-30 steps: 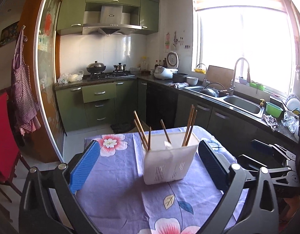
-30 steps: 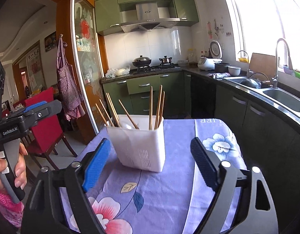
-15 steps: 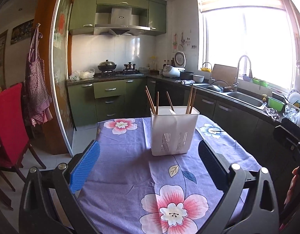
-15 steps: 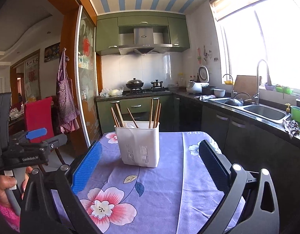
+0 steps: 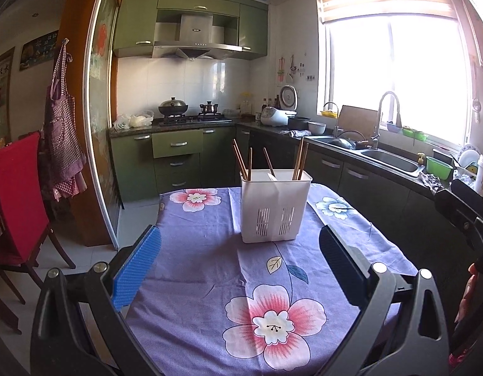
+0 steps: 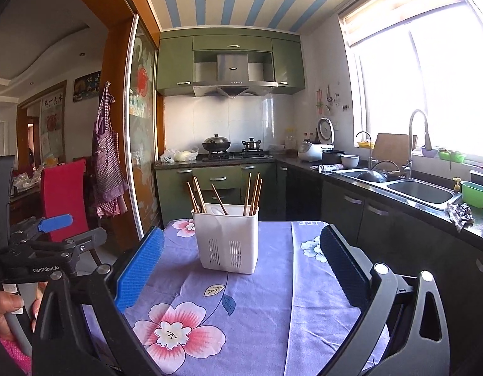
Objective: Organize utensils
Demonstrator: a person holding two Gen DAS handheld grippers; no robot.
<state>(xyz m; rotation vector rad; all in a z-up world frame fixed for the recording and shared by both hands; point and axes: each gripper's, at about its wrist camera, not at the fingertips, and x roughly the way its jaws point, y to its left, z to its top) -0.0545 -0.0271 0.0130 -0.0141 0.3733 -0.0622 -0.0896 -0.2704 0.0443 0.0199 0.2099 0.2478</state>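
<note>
Left wrist view: white plastic chopstick holder stands upright at frame centre on the purple floral tablecloth, well apart from both grippers. Wooden chopsticks lean out of it in two groups, one at the left compartment, one at the right, with a single stick between. Left gripper fills the lower frame, jaws spread wide, nothing between the pads. Right wrist view: same holder sits mid-frame, slotted vents low on its front wall. Right gripper has just been opening and now stands at full spread, empty; the holder lies beyond its fingertips, not between them. Left edge of this view shows a hand on the other gripper's handle. Handling, by judgement: holder looks light, thin-walled, rigid, likely to slide or tip on the loose cloth if pushed high; take it low across the two flat side walls. Chopsticks look stiff, slim and smooth, apt to roll or pivot in the pads; pinch near the upper third, one or a tight pair at a time.
</note>
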